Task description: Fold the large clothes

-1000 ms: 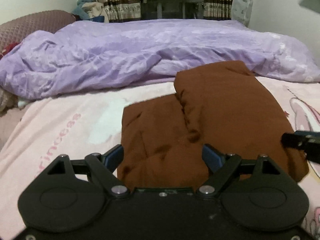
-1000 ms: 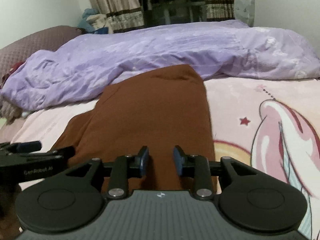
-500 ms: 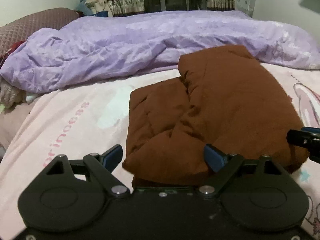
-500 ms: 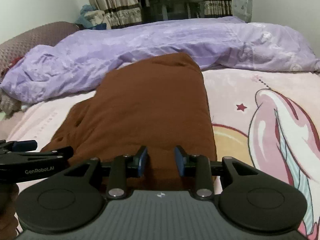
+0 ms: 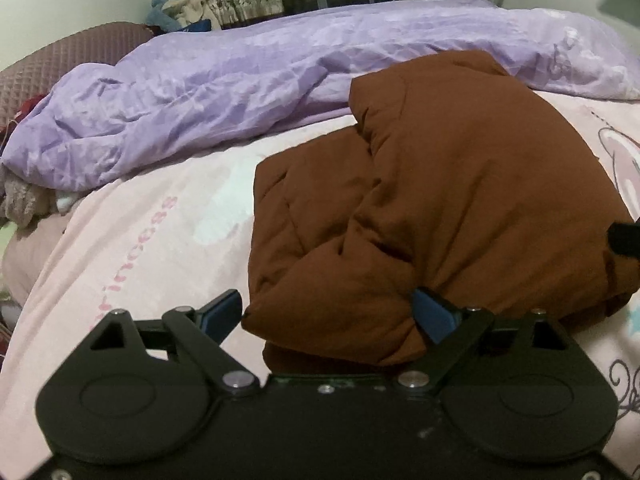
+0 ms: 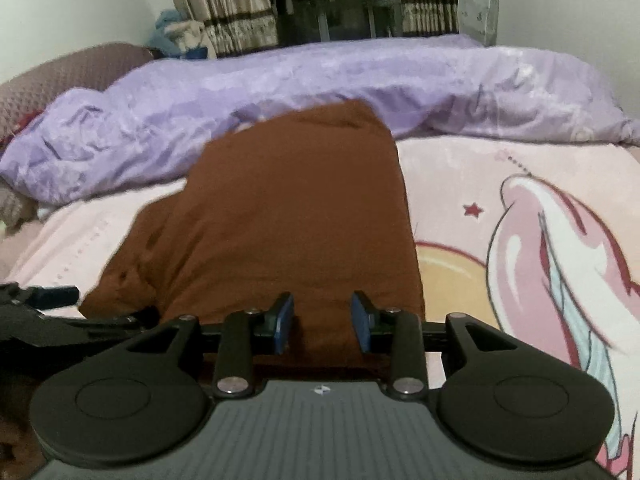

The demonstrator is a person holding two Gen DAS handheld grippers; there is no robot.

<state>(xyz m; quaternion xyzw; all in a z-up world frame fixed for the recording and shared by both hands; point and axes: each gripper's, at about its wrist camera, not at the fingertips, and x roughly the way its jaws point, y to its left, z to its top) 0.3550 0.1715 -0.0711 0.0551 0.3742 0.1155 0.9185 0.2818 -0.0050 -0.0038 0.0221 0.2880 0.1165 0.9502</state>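
Note:
A large brown padded garment (image 5: 440,208) lies on the pink bed sheet (image 5: 132,248), partly folded, its near edge bunched up. My left gripper (image 5: 328,316) is wide open, with the garment's near left corner between its blue fingers. My right gripper (image 6: 322,322) is partly open, its blue pads astride the garment's (image 6: 296,216) near edge, apart from the cloth sides. The left gripper shows at the lower left of the right wrist view (image 6: 44,304).
A crumpled purple duvet (image 5: 280,76) lies across the far side of the bed. A maroon quilted headboard (image 5: 76,52) and a pile of clothes stand at far left. The sheet carries a unicorn print (image 6: 560,264) on the right. Curtains hang behind.
Both grippers have lifted and pushed forward; the garment's near edge has bunched and risen. The right gripper's jaws have opened wider.

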